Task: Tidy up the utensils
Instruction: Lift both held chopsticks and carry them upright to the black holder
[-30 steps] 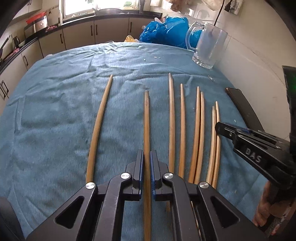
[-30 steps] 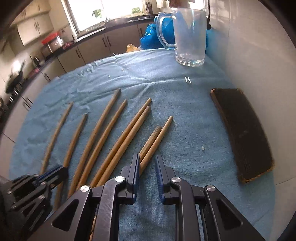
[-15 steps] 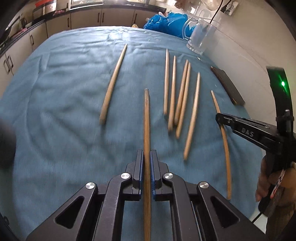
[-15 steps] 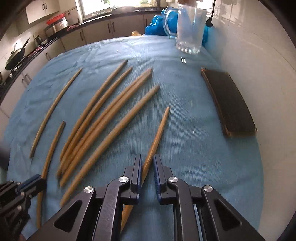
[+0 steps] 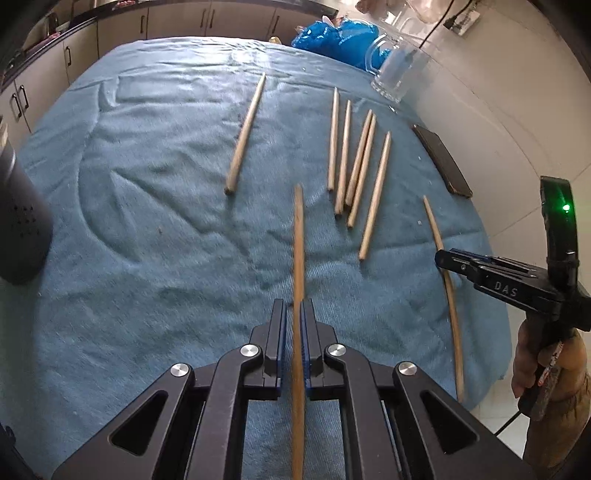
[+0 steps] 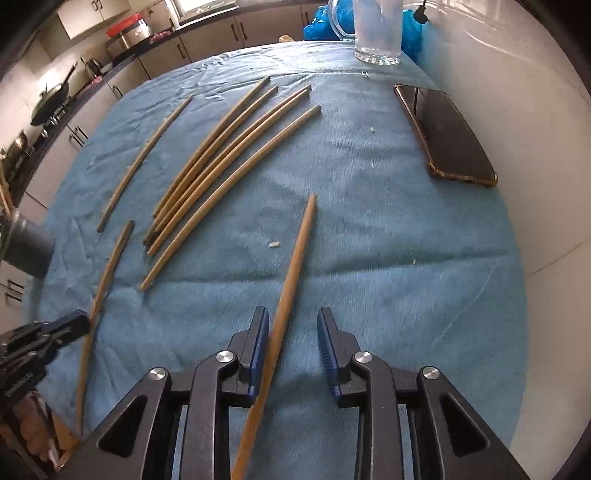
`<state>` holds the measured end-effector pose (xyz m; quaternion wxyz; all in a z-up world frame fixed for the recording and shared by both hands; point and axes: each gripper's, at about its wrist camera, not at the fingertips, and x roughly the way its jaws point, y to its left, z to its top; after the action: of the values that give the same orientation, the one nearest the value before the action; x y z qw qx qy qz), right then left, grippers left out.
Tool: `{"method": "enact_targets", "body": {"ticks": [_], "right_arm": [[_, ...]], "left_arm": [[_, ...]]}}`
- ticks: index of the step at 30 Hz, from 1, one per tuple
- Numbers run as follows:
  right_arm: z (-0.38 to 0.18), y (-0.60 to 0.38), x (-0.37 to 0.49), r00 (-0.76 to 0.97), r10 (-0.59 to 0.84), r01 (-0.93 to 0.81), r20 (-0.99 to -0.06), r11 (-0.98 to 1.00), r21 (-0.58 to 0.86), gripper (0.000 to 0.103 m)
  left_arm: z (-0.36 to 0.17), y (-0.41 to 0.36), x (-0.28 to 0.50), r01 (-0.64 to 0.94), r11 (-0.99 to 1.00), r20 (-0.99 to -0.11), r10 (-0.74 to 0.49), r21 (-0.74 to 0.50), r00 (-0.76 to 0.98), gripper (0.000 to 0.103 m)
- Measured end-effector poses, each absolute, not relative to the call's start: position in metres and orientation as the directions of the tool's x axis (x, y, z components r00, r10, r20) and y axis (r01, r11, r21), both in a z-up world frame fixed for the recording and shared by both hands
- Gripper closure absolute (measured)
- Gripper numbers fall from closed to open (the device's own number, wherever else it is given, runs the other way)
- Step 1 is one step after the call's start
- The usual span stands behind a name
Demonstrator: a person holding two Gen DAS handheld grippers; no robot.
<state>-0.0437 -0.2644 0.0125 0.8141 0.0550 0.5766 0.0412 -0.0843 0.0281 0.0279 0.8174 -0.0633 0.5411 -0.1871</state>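
Several wooden chopsticks [image 5: 354, 162] lie on a blue cloth [image 5: 147, 221]. My left gripper [image 5: 293, 317] is shut on one chopstick [image 5: 298, 251] that points straight ahead between the pads. My right gripper [image 6: 293, 325] has its jaws opening. A chopstick [image 6: 295, 266] runs between them along the left finger [image 6: 258, 339], and the right pad stands clear of it. In the left wrist view the right gripper [image 5: 443, 258] sits over that same chopstick [image 5: 452, 306] at the cloth's right side. The right wrist view shows the left gripper [image 6: 74, 321] at the lower left with its chopstick [image 6: 107, 273].
A glass mug [image 6: 376, 33] stands at the far edge with a blue plastic bag [image 5: 332, 37] behind it. A dark phone [image 6: 447, 133] lies by the white wall on the right. A dark cylinder [image 5: 18, 221] stands at the left edge. One chopstick [image 5: 245, 133] lies apart on the left.
Both grippers drew back toward the near edge, each pulling one chopstick out of the row. The right jaws, shut on their chopstick before, have spread apart.
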Motion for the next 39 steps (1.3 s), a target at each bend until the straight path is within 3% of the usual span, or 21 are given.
{"method": "enact_targets", "body": {"ticks": [8, 14, 28, 34, 39], "right_arm": [[0.011, -0.261, -0.016, 0.269, 0.091, -0.008, -0.959, 0.996, 0.092, 0.074], [0.010, -0.264, 0.010, 0.189, 0.089, -0.001, -0.978, 0.996, 0.091, 0.074], [0.010, -0.256, 0.054, 0.108, 0.023, -0.012, -0.994, 1.000, 0.022, 0.075], [0.010, -0.237, 0.046, 0.146, 0.023, -0.041, -0.989, 0.999, 0.017, 0.093], [0.016, -0.228, 0.032, 0.220, 0.045, -0.037, -0.974, 0.999, 0.038, 0.097]], "left_arm": [[0.036, 0.002, -0.040, 0.261, 0.918, -0.871, -0.373, -0.298, 0.319, 0.096], [0.023, -0.014, -0.003, 0.254, 0.942, -0.914, -0.289, -0.219, 0.283, 0.096], [0.017, -0.026, 0.015, 0.308, 0.934, -0.933, -0.264, -0.183, 0.245, 0.096], [0.016, -0.021, 0.020, 0.317, 0.920, -0.929, -0.306, -0.232, 0.210, 0.096], [0.029, -0.006, 0.004, 0.314, 0.921, -0.901, -0.325, -0.232, 0.287, 0.097]]}}
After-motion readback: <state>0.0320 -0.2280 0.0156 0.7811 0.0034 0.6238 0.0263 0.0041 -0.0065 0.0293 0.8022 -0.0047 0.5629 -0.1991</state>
